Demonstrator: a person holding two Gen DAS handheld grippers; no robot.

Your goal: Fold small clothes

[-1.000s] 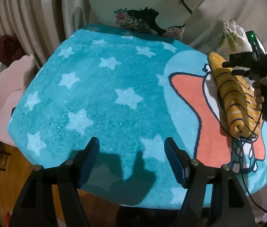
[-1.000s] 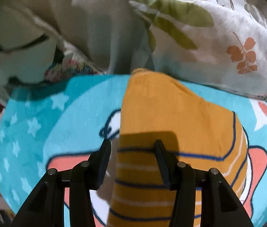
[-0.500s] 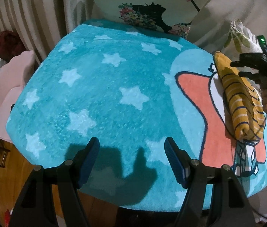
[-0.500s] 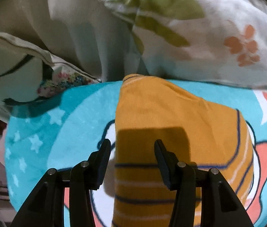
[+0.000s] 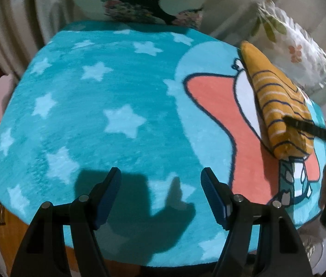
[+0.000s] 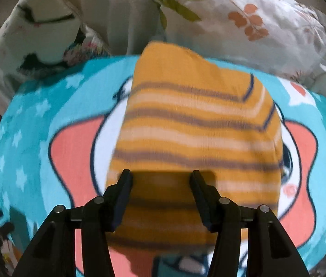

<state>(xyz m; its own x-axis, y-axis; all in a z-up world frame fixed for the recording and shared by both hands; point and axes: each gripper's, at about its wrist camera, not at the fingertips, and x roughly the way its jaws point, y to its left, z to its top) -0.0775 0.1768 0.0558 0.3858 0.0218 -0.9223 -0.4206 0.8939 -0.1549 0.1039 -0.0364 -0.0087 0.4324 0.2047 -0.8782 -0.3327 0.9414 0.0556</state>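
One folded garment lay under the right jaws, both grippers empty.

The striped orange garment (image 6: pixel 193 124) was spread flat on the star-patterned blanket (image 5: pixel 107 106), over its cartoon print, with its near hem directly between and just beneath the right gripper (image 6: pixel 160 180), whose jaws were held apart and clamped on nothing. Its long axis ran straight ahead from those jaws toward the leaf-print pillow (image 6: pixel 243 16) beyond. From the left gripper (image 5: pixel 160 180), also with jaws apart and empty over bare blanket, the same garment (image 5: pixel 278 106) was seen well off to the right. The right hand was judged much the nearer, so any next fold or lift would most likely be started at that near hem. The right view was blurred, so exact contact could not be told.
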